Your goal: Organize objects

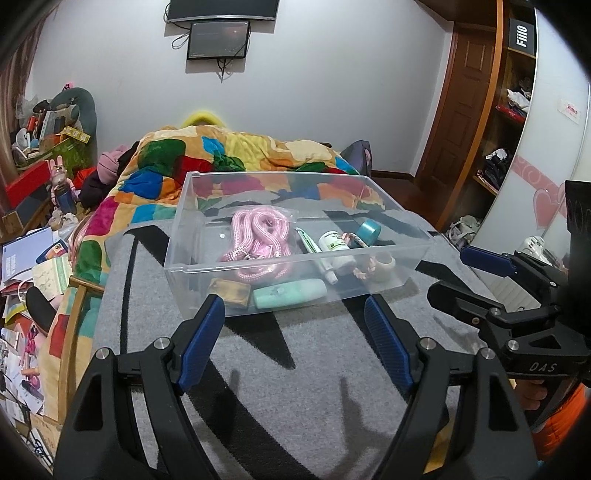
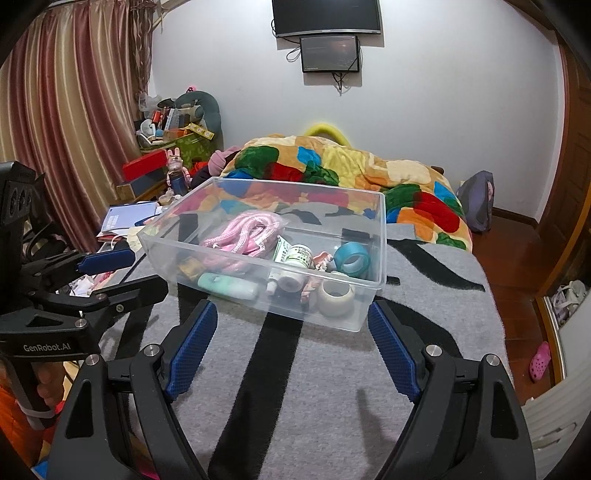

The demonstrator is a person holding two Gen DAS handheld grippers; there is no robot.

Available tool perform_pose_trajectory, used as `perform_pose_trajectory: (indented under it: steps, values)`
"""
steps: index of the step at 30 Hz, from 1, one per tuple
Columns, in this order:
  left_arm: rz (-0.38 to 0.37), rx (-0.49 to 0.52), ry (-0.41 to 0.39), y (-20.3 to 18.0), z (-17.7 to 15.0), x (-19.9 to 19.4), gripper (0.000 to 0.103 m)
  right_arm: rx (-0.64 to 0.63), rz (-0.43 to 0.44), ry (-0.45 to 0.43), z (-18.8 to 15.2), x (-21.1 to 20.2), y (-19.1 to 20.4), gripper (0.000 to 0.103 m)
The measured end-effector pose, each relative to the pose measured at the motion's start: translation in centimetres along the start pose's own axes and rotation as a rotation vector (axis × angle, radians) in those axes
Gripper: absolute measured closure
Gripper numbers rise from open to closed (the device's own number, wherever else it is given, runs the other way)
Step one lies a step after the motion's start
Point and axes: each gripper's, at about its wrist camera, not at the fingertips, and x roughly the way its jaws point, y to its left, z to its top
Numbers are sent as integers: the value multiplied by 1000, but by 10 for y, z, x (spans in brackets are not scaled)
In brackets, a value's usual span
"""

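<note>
Blue-padded fingers of the left gripper (image 1: 293,312) stand spread wide and empty, just short of the near wall of a clear plastic bin (image 1: 207,206); the right gripper (image 2: 291,319) is likewise spread and holds nothing, its fingertips flanking the bin's near right corner. Both tools hover over a grey blanket with black stripes (image 1: 258,398) on which the bin rests, its long axis running across the left gripper's line of sight. Straight ahead of the left fingertips, against the near wall, a mint-green tube (image 1: 290,292) lies on its side with its long axis parallel to that wall, beside a brown-and-gold block (image 1: 229,292). Beyond these lies bagged pink rope (image 1: 255,240). Ahead and to the right lie a white bottle (image 1: 338,254) with a green label too small to read, pointing its cap toward the gripper, a cream tape roll (image 2: 336,297) and a teal tape roll (image 2: 351,258) standing on edge. Past the bin lies a patchwork quilt (image 1: 221,151). Legible writing: "DAS" on the right gripper's body in the left wrist view, "GenRobot.AI" on the left gripper's body in the right wrist view, and "FiiiO" on a black box (image 1: 521,35) on the shelf far right
</note>
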Motion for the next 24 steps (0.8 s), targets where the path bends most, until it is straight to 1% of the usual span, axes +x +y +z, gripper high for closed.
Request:
perform_pose_trajectory:
  steps: [24]
  values:
    - [-4,9,-3,-3,-1,-1,24,4,5,8,-2,1,5,22]
